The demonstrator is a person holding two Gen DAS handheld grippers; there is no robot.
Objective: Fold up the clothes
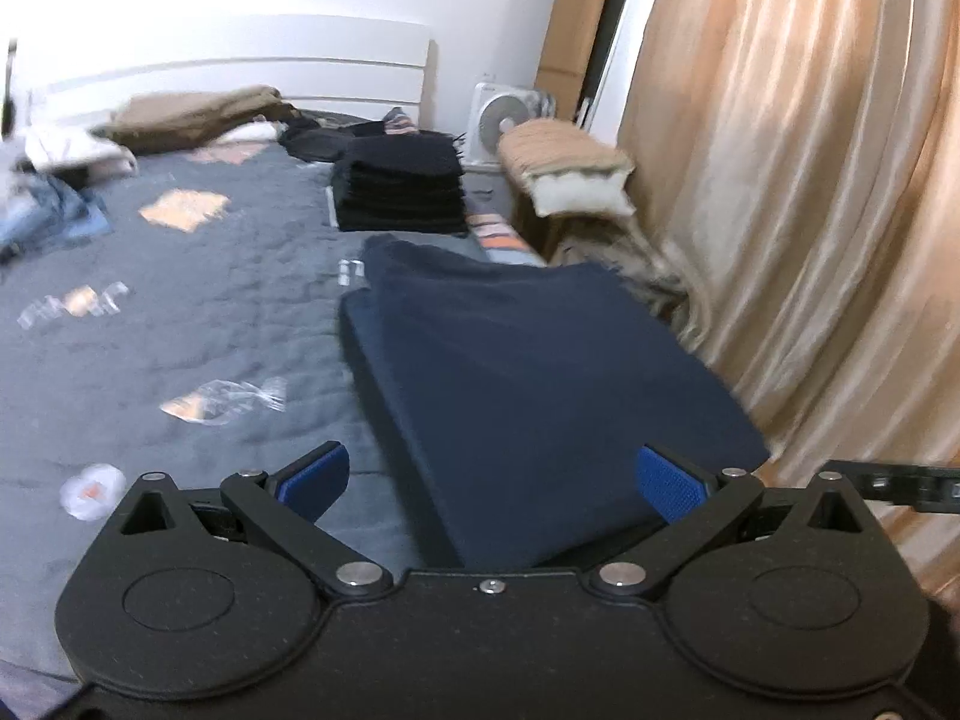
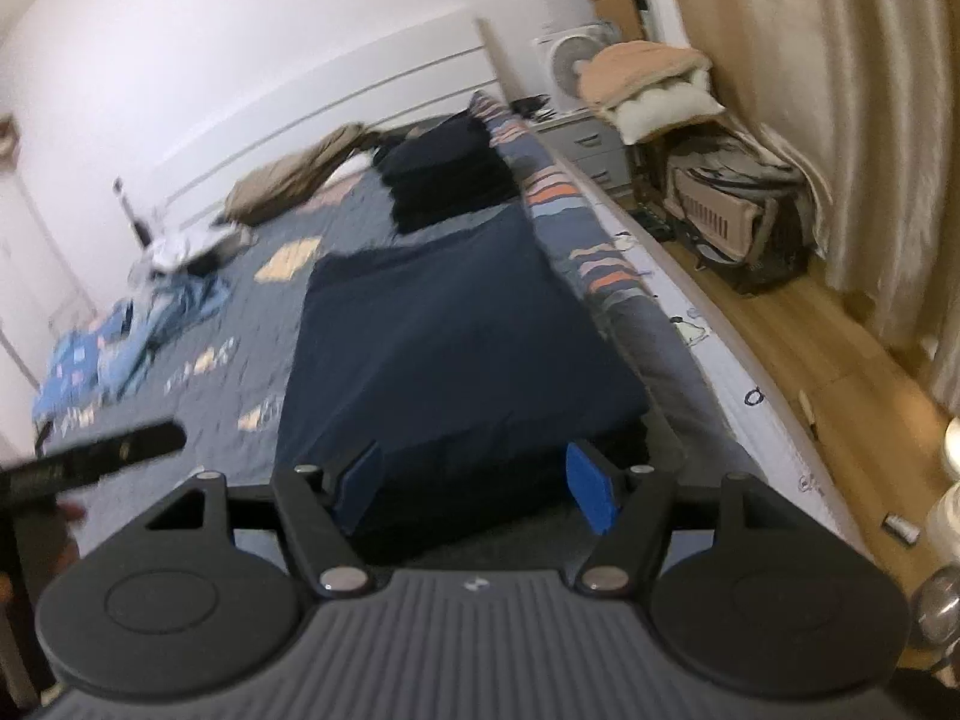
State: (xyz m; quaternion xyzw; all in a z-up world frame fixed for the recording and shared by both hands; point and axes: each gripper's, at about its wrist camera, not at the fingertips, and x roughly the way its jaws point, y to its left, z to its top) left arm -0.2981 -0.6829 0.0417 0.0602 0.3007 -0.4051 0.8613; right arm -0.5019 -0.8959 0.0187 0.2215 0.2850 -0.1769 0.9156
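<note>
A navy garment [image 1: 528, 372] lies folded into a flat rectangle on the grey quilted bed [image 1: 180, 312], near its right edge. My left gripper [image 1: 492, 480] hovers over the garment's near left corner. It is open wide, and its blue pads [image 1: 315, 474] touch no cloth. In the right wrist view the same garment [image 2: 456, 324] stretches away from my right gripper [image 2: 477, 486], which is open over the near edge with its pads [image 2: 591, 492] clear of the fabric. Beyond it stands a stack of folded black clothes [image 1: 402, 186] [image 2: 450, 180].
Unfolded jeans and light clothes [image 1: 48, 216] [image 2: 174, 300] are heaped at the bed's far left, with a brown bundle [image 1: 192, 117] by the headboard. Right of the bed are a curtain [image 1: 810, 180], a fan [image 1: 498, 120], a pet carrier [image 2: 732, 210] and wooden floor [image 2: 810, 348].
</note>
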